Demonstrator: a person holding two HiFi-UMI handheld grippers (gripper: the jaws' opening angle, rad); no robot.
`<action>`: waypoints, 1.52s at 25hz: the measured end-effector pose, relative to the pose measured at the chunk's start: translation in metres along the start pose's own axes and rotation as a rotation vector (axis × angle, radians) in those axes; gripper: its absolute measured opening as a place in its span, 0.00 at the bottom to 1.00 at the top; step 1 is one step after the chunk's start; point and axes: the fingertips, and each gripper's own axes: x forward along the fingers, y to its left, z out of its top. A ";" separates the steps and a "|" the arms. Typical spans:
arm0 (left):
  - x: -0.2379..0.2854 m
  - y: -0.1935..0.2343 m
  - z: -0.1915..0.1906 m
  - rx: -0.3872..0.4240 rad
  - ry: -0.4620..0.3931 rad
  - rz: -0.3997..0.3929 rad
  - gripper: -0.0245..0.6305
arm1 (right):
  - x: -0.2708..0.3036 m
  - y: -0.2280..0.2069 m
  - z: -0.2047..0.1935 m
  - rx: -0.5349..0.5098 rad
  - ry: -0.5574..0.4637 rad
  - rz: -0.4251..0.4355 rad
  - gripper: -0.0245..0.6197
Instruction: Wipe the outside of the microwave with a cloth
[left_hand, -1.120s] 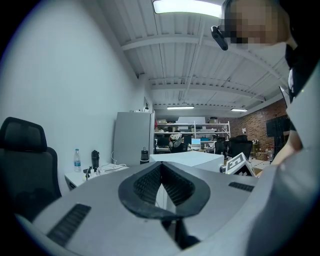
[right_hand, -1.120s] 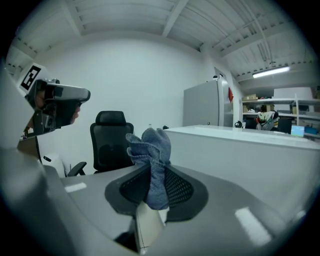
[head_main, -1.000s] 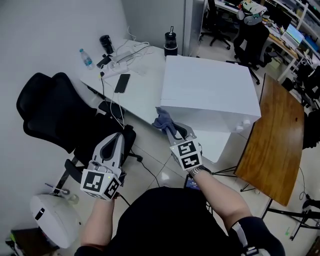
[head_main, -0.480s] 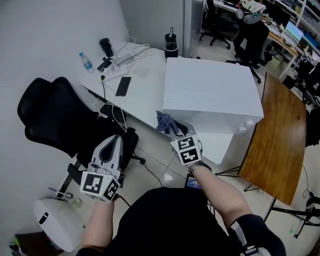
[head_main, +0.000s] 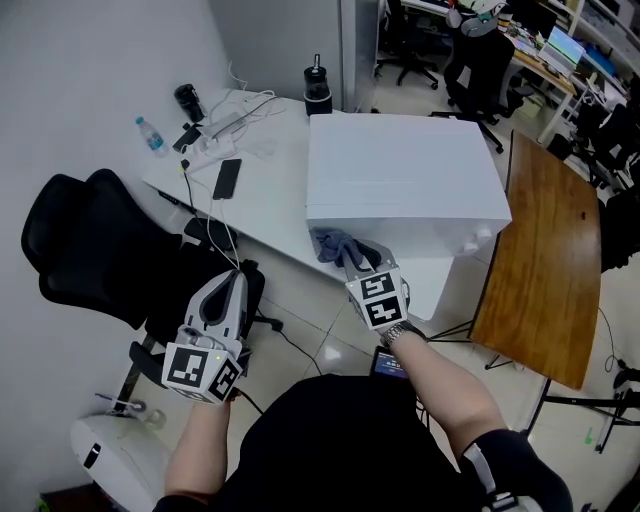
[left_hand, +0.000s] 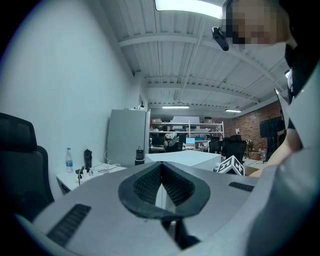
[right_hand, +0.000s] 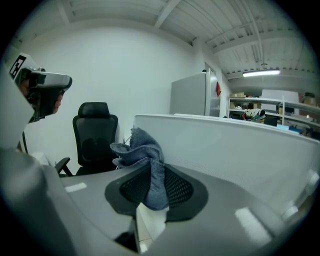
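Grey-blue cloth (head_main: 338, 247), soft and crumpled into folds, is pinched between the black ribbed pads of the right gripper (head_main: 350, 262), whose jaws are closed on its middle so that the bunched end sticks out past the tips. From the head view the cloth sits low on the near face of the microwave (head_main: 400, 170), a plain white, smooth, box-shaped unit standing on the white table (head_main: 270, 200); whether the cloth actually presses on the face cannot be told for sure. Behind the microwave a black flask (head_main: 318, 82) stands upright, and at the table's far left are a clear plastic bottle (head_main: 150, 135) and a black tumbler (head_main: 187, 100); what they contain cannot be made out. A dark phone (head_main: 227, 178) lies flat near a white power strip (head_main: 225, 125) with trailing cables. The left gripper (head_main: 232, 283) is held low and apart, above a black mesh office chair (head_main: 90, 250), its jaws closed together with nothing between them. A brown wooden tabletop (head_main: 545, 250) adjoins at the right. Compared with a second ago, the cloth has shifted from the microwave's near left corner a little rightward along the face, while the left gripper has kept its place.
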 end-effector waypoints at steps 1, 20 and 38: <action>0.002 -0.003 -0.001 -0.002 0.000 -0.010 0.04 | -0.003 -0.005 -0.002 0.004 0.004 -0.012 0.16; 0.048 -0.065 0.014 -0.005 -0.025 -0.111 0.04 | -0.069 -0.106 -0.029 0.049 0.043 -0.169 0.16; 0.097 -0.170 0.023 0.014 -0.004 -0.156 0.04 | -0.140 -0.205 -0.062 0.098 0.050 -0.233 0.16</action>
